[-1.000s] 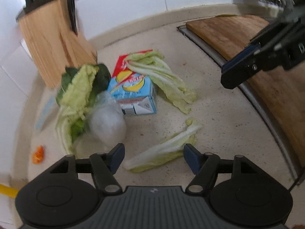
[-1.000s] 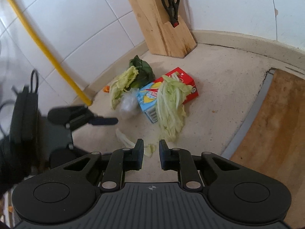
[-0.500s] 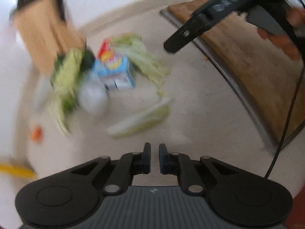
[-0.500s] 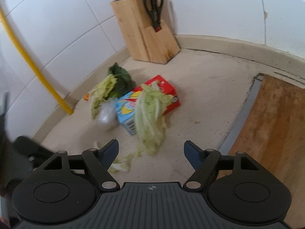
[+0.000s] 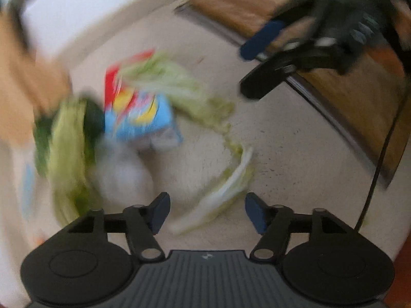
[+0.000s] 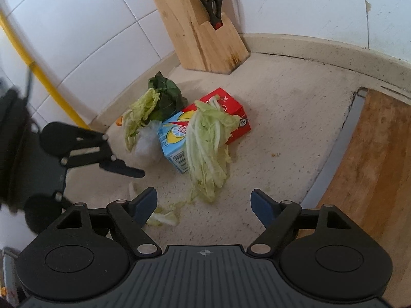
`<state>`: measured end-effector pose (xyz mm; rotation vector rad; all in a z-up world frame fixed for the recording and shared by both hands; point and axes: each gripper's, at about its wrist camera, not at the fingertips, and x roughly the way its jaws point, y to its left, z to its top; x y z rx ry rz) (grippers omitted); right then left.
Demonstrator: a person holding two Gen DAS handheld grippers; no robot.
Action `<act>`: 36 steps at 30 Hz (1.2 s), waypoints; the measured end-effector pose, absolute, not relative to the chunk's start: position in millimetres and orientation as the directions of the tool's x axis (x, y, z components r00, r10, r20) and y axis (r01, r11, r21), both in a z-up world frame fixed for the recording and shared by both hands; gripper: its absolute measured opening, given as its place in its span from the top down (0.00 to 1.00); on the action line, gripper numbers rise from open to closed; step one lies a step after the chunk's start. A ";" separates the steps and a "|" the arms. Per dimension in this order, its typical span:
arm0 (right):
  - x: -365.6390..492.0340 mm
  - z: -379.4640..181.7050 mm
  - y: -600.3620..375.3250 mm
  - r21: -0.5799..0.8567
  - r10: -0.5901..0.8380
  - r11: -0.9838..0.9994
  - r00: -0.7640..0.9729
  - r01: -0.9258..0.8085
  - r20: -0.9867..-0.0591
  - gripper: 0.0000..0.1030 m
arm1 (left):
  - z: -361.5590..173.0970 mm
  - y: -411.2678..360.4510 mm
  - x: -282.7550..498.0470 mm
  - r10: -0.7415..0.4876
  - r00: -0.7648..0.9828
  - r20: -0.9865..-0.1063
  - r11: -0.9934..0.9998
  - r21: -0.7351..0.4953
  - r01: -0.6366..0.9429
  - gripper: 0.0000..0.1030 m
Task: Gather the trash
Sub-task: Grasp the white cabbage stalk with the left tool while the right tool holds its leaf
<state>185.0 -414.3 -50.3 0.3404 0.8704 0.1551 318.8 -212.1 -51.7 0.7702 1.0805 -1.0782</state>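
Note:
Trash lies on the speckled counter: a blue and red drink carton, a large pale cabbage leaf draped over it, dark and light greens, and a clear plastic wad. A small cabbage leaf lies apart, nearer me. The left wrist view is blurred. My left gripper hangs over this small leaf, jaws opening, pads not pressing it. My right gripper hovers short of the large leaf, jaws opening wide, nothing between them.
A wooden knife block with scissors stands at the back by the tiled wall. A wooden cutting board fills the right side. A yellow pipe runs down the left wall. A small orange scrap lies by the greens.
The left gripper went from open to shut and stands open again over the small leaf, swinging fast. The right gripper opened from nearly shut to wide.

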 end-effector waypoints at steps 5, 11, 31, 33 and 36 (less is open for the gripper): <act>191.7 -43.5 -420.2 0.349 0.249 0.937 0.665 0.019 -0.704 0.19 | -51.8 -205.6 294.8 -0.330 0.094 -0.939 0.358 -0.032 0.933 0.50; 199.9 -45.7 -416.5 0.322 0.231 0.947 0.658 0.018 -0.716 0.44 | -45.4 -195.5 251.6 -0.299 0.157 -0.941 0.458 0.003 0.889 0.91; 237.3 -40.6 -402.8 0.181 0.109 0.983 0.695 0.031 -0.711 0.18 | -52.3 -152.6 237.4 -0.351 0.340 -0.872 0.819 -0.110 0.564 0.84; 242.5 -46.2 -394.0 0.175 0.127 0.985 0.680 0.003 -0.723 0.19 | -53.3 -154.1 235.0 -0.347 0.357 -0.867 0.815 -0.091 0.572 0.65; 245.1 -55.7 -391.6 0.207 0.147 0.978 0.663 0.012 -0.734 0.33 | -57.0 -159.3 232.9 -0.317 0.395 -0.862 0.818 -0.037 0.575 0.52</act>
